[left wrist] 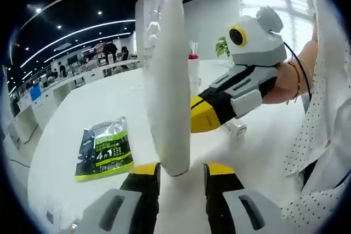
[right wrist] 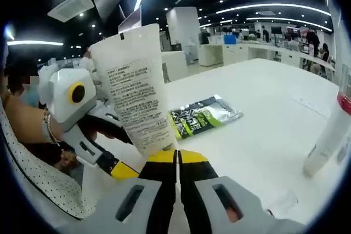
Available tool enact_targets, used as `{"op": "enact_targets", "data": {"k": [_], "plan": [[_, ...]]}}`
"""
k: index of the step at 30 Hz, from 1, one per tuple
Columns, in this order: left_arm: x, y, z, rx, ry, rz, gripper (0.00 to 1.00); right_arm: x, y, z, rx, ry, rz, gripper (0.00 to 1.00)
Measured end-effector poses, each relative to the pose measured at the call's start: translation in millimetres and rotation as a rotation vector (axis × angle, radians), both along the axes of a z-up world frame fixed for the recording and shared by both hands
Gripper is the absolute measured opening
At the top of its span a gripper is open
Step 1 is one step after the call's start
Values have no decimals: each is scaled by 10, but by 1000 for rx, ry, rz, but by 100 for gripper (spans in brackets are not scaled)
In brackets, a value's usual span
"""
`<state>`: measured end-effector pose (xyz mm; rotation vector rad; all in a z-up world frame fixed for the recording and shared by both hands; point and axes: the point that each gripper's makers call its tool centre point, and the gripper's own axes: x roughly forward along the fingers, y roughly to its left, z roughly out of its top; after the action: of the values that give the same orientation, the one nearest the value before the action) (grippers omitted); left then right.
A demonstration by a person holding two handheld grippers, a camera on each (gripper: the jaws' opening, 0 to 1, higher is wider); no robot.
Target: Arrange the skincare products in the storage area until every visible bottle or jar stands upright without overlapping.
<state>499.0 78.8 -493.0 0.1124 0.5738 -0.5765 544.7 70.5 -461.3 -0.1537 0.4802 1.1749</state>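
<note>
One white tube (right wrist: 140, 89), two grippers (left wrist: 178, 171) (right wrist: 176, 160), one green sachet (left wrist: 104, 149).

Tube (right wrist: 137, 86): translucent frosted plastic, matt, printed text. Sachet (left wrist: 104, 149): glossy crinkled foil-like film. Tabletop (right wrist: 263, 113): smooth white, slight sheen. Fingers (left wrist: 145, 171): yellow-black hard plastic. Sleeve (left wrist: 323, 124): dotted cloth.

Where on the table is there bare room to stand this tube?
Bare tabletop lies between the green packet and the red-banded bottle; more beyond the packet. Around the tube it is crowded, with the left gripper and right gripper together.
</note>
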Motion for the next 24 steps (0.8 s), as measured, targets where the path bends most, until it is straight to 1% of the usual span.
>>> {"op": "enact_targets", "data": {"k": [5,7,8,9,10,11,12,13,14,15,16,19,21,22,23,24], "plan": [[-96,-45,-3,-22,12,-5,30,20,43,-17,-14,-23,-1,0],[-159,-98,17,-89,35,-29,27,45,23,-5,-8,-20,-22,0],[-188,-103,25,-111,49,-38,25,79,-17,9,-11,-29,-47,0],[-178,-16,19,-106,57,-12,24,120,-77,33,-14,-48,-73,1],[-148,81,31,-105,45,24,25,127,-121,57,-6,-52,-84,1],[-80,174,76,-96,-5,52,26,122,-158,75,6,-47,-91,3],[-31,252,116,-87,-42,65,29,87,-222,105,28,-29,-96,7],[-17,277,127,-83,-50,63,32,34,-267,131,53,-4,-96,11],[-12,285,127,-80,-46,53,37,-27,-286,150,79,22,-92,14],[9,275,123,-71,-47,27,39,-120,-305,163,104,61,-85,17],[22,262,120,-62,-49,7,39,-180,-308,162,111,83,-79,17],[84,172,120,-37,-75,-48,39,-273,-282,140,87,76,-85,17],[110,98,120,-55,-73,-74,39,-285,-250,145,92,78,-92,18],[117,43,102,-68,-53,-91,39,-305,-208,161,102,85,-93,18],[131,28,85,-65,-48,-93,39,-320,-169,166,105,86,-87,19],[151,11,72,-57,-56,-95,37,-344,-120,170,103,83,-78,22]]}}
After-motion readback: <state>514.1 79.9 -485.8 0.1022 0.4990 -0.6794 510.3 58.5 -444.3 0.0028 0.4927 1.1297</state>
